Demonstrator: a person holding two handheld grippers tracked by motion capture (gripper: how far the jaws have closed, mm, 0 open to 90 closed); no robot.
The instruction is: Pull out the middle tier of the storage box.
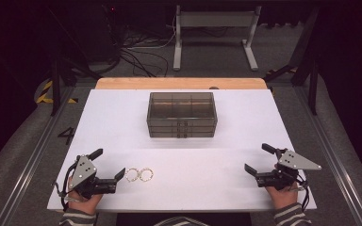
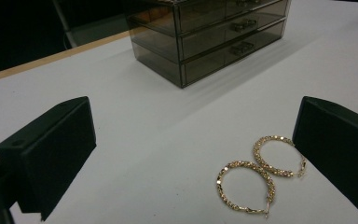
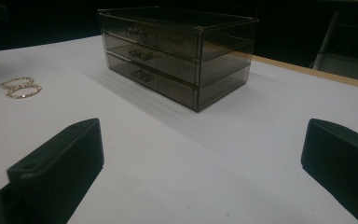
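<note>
Dim pics, dark bkgd, soft shadows.

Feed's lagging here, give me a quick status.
Left gripper and right gripper open, empty. Two earrings beside left gripper, untouched. Drawer box shut. Nothing blocking.

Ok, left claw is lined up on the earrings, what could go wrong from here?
The two gold hoop earrings lie flat and touching, so the open left claw may slide over them or pinch both together. All three drawers of the smoky drawer box look shut, so one likely needs opening first; the open right claw is far from it.
</note>
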